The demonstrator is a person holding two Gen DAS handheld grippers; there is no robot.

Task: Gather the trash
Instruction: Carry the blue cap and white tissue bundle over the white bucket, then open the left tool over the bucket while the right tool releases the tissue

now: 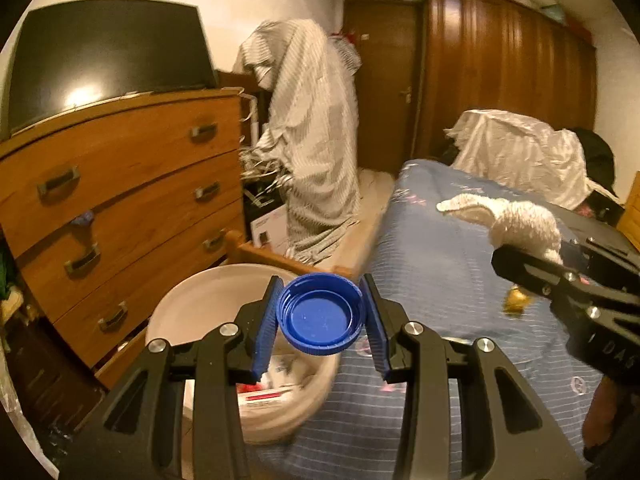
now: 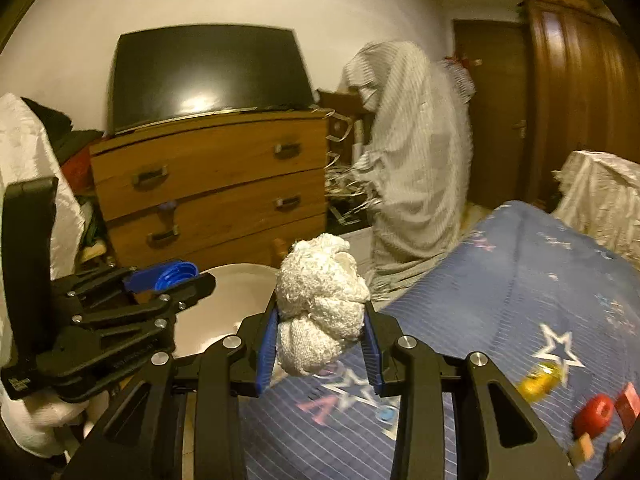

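I'm looking at my left claw (image 1: 322,316): matte black linkage arms, silver round screw heads at the joints, ribbed blue pads (image 1: 266,328). My right claw (image 2: 320,336) is built the same, with pale lettering on its black body.

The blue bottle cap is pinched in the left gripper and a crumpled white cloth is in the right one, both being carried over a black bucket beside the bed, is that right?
Almost. The blue bottle cap is in the left gripper and the crumpled white cloth in the right gripper, but the bucket beside the bed is white, as the left wrist view shows.
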